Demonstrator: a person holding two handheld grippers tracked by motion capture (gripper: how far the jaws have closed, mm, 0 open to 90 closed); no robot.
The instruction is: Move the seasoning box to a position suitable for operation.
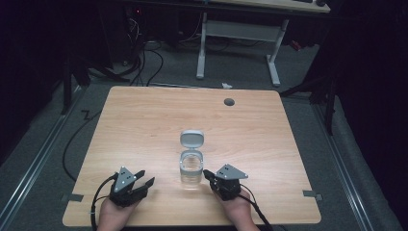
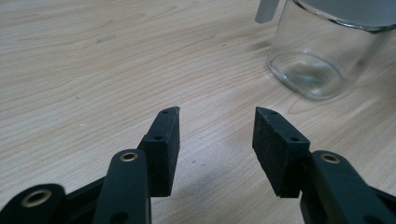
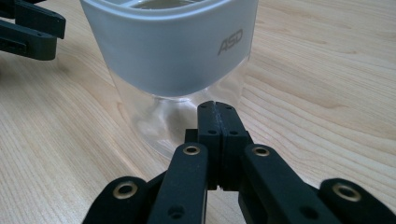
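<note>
Two grippers flanking a clear glass jar with grey flip lid open (image 1: 191, 163), mid-worktop (image 1: 144, 125): left gripper (image 2: 217, 119) fingers spread, seemingly poised to grasp; right gripper (image 3: 218, 109) fingers pressed together, beside jar's base.

A jar (image 1: 191, 167) is set on the tabletop (image 1: 144, 125), near its middle and toward the near edge, with its lid (image 1: 192, 138) tipped open on the far side. The left gripper (image 1: 144, 183) is placed to the jar's left, well apart, and the right gripper (image 1: 208, 174) just beside its right.
</note>
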